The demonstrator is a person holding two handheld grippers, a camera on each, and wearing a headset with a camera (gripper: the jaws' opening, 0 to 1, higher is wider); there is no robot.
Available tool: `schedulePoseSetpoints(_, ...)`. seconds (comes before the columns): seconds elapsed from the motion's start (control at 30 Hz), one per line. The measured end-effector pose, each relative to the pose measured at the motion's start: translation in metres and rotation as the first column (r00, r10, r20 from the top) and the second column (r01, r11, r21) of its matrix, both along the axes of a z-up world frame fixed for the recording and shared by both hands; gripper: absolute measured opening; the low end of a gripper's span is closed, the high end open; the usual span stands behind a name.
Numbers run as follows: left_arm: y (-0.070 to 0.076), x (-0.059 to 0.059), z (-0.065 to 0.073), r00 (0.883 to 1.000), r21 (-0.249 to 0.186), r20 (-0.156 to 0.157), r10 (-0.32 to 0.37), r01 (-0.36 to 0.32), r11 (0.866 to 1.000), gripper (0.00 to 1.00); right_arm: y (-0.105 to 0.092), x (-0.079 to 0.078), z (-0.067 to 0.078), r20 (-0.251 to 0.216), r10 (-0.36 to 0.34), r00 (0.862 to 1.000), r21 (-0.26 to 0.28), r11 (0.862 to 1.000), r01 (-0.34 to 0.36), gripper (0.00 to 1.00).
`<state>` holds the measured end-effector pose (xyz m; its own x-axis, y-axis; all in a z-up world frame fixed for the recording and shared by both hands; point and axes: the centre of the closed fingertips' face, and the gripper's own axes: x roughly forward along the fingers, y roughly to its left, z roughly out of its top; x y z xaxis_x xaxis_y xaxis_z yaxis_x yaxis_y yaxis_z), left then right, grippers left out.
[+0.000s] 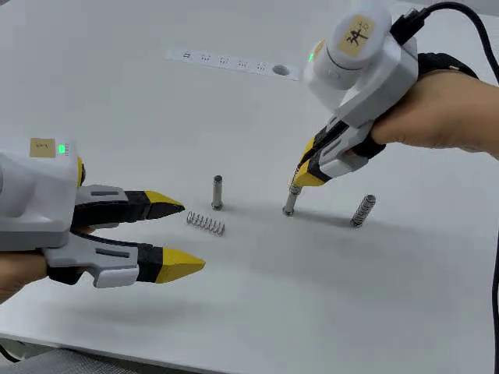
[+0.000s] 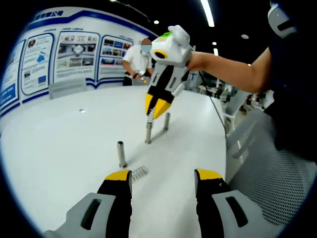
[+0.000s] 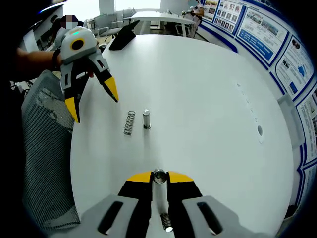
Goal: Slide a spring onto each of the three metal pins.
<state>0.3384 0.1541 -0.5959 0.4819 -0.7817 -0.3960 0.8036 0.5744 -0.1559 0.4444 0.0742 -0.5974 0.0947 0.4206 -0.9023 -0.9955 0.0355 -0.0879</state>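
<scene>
Three metal pins stand on the white table [image 1: 257, 312]. The left pin [image 1: 217, 192] [image 2: 121, 153] [image 3: 146, 119] is bare, and a loose spring [image 1: 206, 224] [image 2: 140, 172] [image 3: 130, 122] lies beside it. The right pin carries a spring [image 1: 362, 210] [image 2: 167, 120]. My right gripper [image 1: 300, 181] [image 2: 157, 110] [image 3: 160, 177] is shut on a spring [image 2: 150, 116] right over the top of the middle pin [image 1: 290, 206] [image 2: 148, 135]. My left gripper [image 1: 181, 234] [image 2: 163, 176] [image 3: 92, 101] stands open with nothing in it, just left of the loose spring.
A white power strip [image 1: 234, 62] [image 3: 250, 111] lies at the far side of the table. A mesh chair [image 3: 44, 163] stands by the table's near edge. A person [image 2: 136, 59] stands in the background by wall posters.
</scene>
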Motion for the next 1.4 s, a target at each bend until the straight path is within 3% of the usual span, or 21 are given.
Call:
schedulePoseSetpoints(0.73,0.0,0.001,-0.003,1.0,-0.008,-0.007,0.007,-0.007,1.0,0.52,-0.004,0.001,-0.042,-0.026,-0.029,0.999,-0.049,0.998,0.027,0.12)
schedulePoseSetpoints(1.17,0.0,0.001,-0.004,1.0,-0.009,-0.008,0.009,-0.009,1.0,0.52,-0.01,-0.002,-0.042,-0.02,-0.053,0.998,-0.035,0.998,0.052,0.17)
schedulePoseSetpoints(1.4,0.0,0.002,-0.003,1.0,-0.009,-0.004,0.01,-0.01,1.0,0.52,-0.02,-0.012,-0.043,-0.03,-0.08,0.996,-0.035,0.996,0.078,0.17)
